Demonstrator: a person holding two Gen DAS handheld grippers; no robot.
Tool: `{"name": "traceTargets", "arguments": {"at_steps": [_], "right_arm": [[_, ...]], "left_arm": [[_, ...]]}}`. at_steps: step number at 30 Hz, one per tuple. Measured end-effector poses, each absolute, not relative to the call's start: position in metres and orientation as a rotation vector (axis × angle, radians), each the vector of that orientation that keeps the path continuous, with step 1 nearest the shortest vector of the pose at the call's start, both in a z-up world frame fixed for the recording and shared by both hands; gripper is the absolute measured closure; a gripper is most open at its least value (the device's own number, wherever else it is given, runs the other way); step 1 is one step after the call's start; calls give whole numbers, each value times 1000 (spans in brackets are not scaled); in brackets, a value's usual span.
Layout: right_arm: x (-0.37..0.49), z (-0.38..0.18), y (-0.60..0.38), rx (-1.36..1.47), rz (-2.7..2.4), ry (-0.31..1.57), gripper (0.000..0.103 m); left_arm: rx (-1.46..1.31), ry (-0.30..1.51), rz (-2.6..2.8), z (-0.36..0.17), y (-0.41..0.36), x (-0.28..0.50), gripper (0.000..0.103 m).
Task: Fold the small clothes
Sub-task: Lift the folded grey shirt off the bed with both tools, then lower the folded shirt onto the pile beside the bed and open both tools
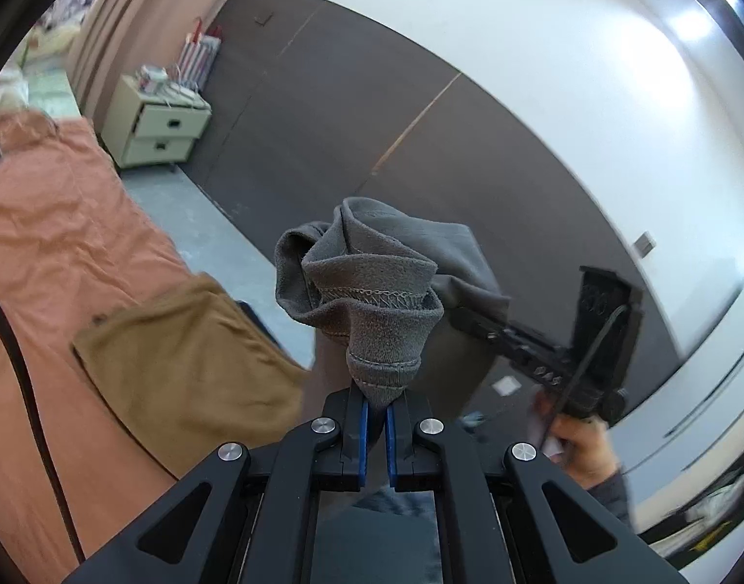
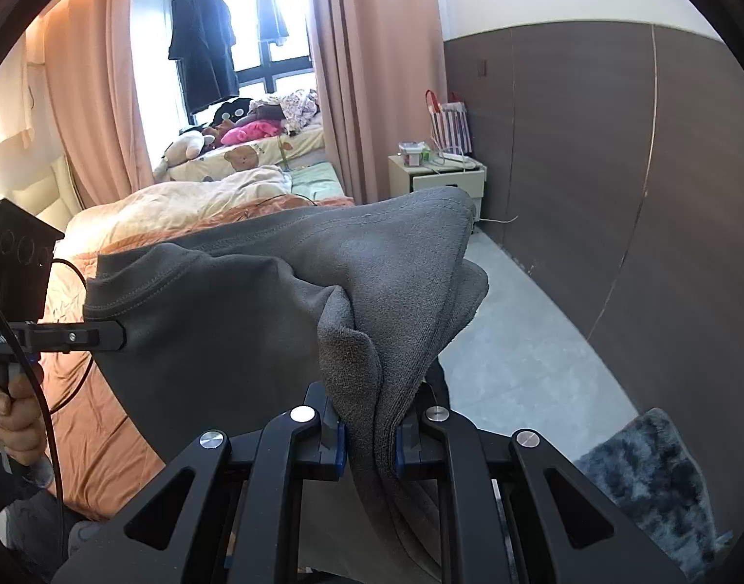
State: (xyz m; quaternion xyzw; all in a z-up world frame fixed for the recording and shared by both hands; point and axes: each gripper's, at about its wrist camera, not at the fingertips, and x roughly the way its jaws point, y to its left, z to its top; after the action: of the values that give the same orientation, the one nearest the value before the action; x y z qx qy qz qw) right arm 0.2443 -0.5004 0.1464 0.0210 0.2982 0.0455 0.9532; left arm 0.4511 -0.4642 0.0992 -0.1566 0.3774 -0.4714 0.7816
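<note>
**Grey garment held up between both grippers beside the bed**

The bed (image 2: 104,428), under an orange cover, lies to the left. Beside it, the grey garment (image 2: 255,321) hangs in the air over the grey floor (image 2: 518,340). A brown cloth (image 1: 187,365) lies on the bed. The right hand-held gripper (image 2: 369,433) is clamped on a thick fold of the garment; the left hand-held gripper (image 1: 377,418) pinches a hemmed corner, nearly closed.
</note>
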Motion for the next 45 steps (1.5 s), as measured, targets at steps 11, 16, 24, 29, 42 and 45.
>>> {"name": "traceTargets", "arguments": {"at_steps": [11, 16, 24, 29, 42, 45], "right_arm": [[303, 114, -492, 87, 63, 639, 93], [338, 100, -487, 68, 70, 694, 93], [385, 75, -487, 70, 66, 768, 93], [421, 40, -498, 72, -134, 909, 85], [390, 58, -496, 89, -227, 879, 86], [387, 71, -492, 51, -371, 767, 86]], "left_arm": [[-353, 890, -880, 39, -432, 525, 98], [-364, 928, -847, 7, -424, 554, 98], [-387, 985, -764, -45, -405, 589, 98], [-302, 1121, -557, -92, -391, 613, 90], [-256, 1021, -614, -68, -393, 613, 90], [-201, 1013, -630, -69, -411, 612, 89]]}}
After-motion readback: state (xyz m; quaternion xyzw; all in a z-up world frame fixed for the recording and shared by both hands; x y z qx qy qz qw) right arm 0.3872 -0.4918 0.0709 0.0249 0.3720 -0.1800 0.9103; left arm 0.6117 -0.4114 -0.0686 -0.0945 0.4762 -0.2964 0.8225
